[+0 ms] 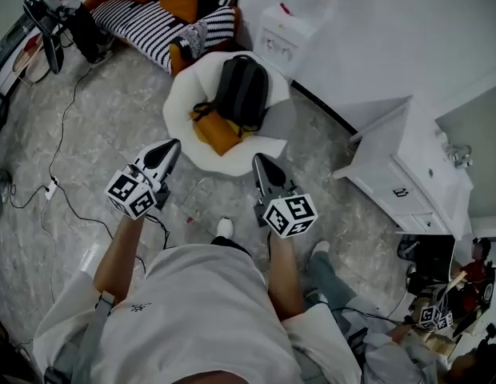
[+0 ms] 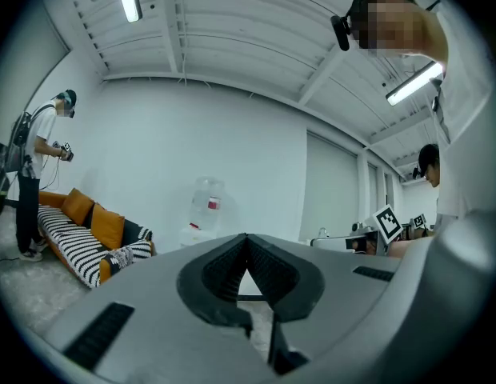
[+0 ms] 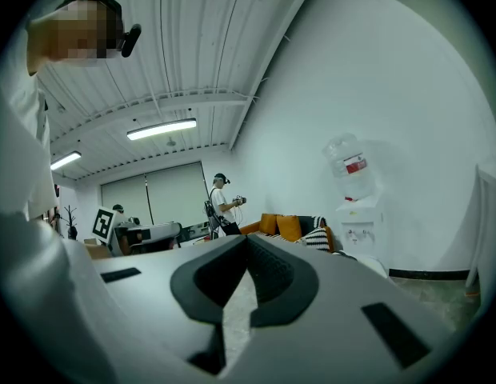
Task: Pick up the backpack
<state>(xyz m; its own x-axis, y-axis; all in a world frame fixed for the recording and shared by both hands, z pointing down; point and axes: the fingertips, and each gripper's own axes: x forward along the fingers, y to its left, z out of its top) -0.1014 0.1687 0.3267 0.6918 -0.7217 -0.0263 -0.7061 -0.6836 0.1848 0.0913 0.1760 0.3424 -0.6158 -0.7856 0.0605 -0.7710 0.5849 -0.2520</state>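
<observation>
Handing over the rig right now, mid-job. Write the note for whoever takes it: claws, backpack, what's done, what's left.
Left claw: shut, empty, short of the chair.
Right claw: shut, empty, also short of it.
Backpack: black, resting in the white round chair, with an orange cushion beside it on the seat.
Done: nothing gripped yet.
Left: open a claw, reach the backpack, grip it, probably at the top, and lift.
</observation>
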